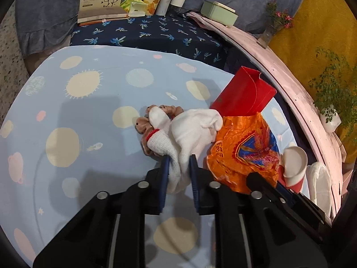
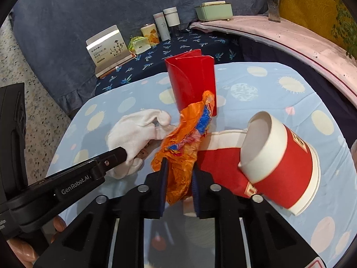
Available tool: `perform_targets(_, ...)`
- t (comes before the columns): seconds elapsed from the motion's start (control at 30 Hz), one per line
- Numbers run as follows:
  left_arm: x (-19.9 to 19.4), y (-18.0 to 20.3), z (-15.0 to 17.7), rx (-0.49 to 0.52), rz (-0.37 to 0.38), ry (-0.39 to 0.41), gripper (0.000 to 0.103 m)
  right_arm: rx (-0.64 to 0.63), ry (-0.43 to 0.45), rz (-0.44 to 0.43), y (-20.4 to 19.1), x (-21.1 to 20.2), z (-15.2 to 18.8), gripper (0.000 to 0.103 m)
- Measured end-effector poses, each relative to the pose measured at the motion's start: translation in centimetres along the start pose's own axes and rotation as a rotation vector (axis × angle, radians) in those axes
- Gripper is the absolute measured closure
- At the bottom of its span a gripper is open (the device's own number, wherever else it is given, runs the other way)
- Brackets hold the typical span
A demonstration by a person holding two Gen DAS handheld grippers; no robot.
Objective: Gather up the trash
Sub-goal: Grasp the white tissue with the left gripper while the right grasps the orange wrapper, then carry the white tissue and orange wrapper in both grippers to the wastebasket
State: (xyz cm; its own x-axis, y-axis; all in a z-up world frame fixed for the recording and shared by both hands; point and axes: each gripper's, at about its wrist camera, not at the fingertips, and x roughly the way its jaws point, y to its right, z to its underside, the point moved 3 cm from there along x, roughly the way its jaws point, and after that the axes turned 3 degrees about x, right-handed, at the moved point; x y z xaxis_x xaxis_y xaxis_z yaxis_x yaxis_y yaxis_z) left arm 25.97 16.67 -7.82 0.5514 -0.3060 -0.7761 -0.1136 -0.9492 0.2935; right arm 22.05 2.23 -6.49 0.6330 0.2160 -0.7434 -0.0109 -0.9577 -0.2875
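Note:
My left gripper (image 1: 179,159) is shut on a white cloth (image 1: 191,129) that lies over a small brown plush toy (image 1: 145,129) on the blue patterned tablecloth (image 1: 89,102). My right gripper (image 2: 179,167) is shut on a crumpled orange plastic bag (image 2: 185,147). The bag also shows in the left wrist view (image 1: 243,149). A red folded paper box (image 2: 191,82) stands behind the bag. A red and white paper cup (image 2: 279,163) lies on its side to the right, over another flattened cup (image 2: 221,154). The left gripper's finger (image 2: 116,154) reaches the cloth (image 2: 136,129).
At the back, on a dark palm-print cloth (image 1: 156,35), stand a white box with a flower print (image 1: 102,2), several jars (image 1: 165,0) and a green tin (image 1: 218,12). A pink ledge (image 1: 279,67) with potted plants (image 1: 332,98) curves along the right.

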Motion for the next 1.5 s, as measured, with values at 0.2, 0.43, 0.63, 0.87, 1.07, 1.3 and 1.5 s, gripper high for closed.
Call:
perform_targets(0.2,-2.3,1.0,1.6,-0.002,0.010,0.017,0.090,-0.006,0.018,-0.020,-0.2,-2.5,0.8,0.091)
perform_targets(0.43,-5.1,3.1,3.6,0.008,0.015,0.020,0.090,0.002,0.053,-0.031,0.2,-6.7,2.0,0.091)
perform_targets(0.63,-7.8,5.9,5.6,0.038,0.029,0.034,0.090,0.017,0.094,-0.031,1.4,-10.8,3.3,0.091)
perform_targets(0.87,-10.1,9.7,7.6,0.083,0.055,0.042,0.090,0.054,0.143,-0.016,4.0,-14.9,4.4,0.091)
perform_targets(1.07,-11.1,13.1,8.8,0.133,0.073,0.047,0.090,0.088,0.181,0.000,6.8,-17.7,5.1,0.091)
perform_targets(1.3,-11.2,17.3,9.7,0.193,0.096,0.043,0.090,0.136,0.215,0.026,10.2,-19.8,5.5,0.092)
perform_targets(1.5,-10.8,20.9,10.4,0.242,0.117,0.031,0.090,0.186,0.236,0.053,13.5,-21.3,5.9,0.092)
